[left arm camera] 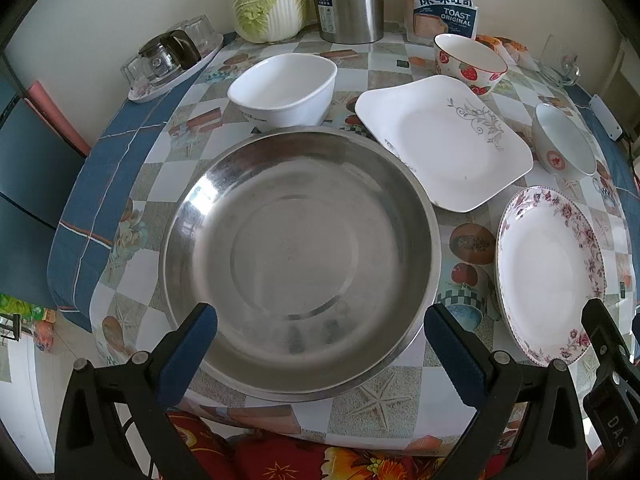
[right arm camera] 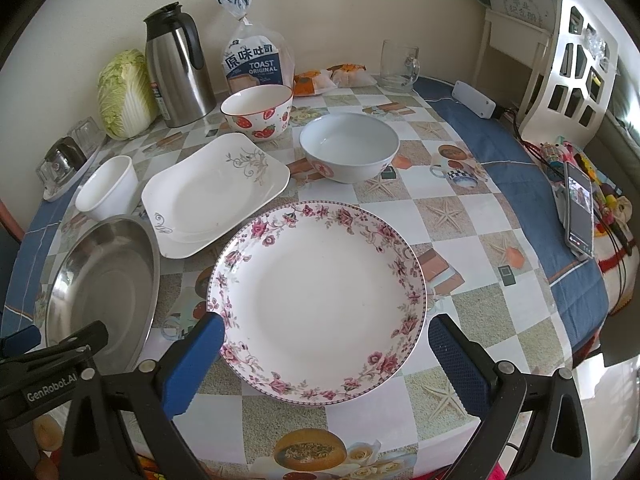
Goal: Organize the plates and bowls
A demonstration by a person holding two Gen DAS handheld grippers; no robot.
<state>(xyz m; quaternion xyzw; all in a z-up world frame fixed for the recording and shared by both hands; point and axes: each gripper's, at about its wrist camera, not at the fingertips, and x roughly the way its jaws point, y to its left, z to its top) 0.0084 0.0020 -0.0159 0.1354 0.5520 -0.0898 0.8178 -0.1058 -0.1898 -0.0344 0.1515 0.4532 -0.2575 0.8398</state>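
Checkered tablecloth [right arm camera: 452,208] under steel basin [left arm camera: 300,256], floral plate [right arm camera: 320,300]; left gripper [left arm camera: 320,344], right gripper [right arm camera: 324,356] both spread, empty.

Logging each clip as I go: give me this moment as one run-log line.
phase: pre-grasp | left gripper: open over steel basin | right gripper: open over floral plate | square plate, three bowls: untouched

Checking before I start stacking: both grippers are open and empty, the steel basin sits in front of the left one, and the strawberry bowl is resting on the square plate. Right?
Not quite. The strawberry bowl stands on the tablecloth behind the square plate, not on it, as the right wrist view shows. The rest holds: left gripper and right gripper open and empty, steel basin before the left.
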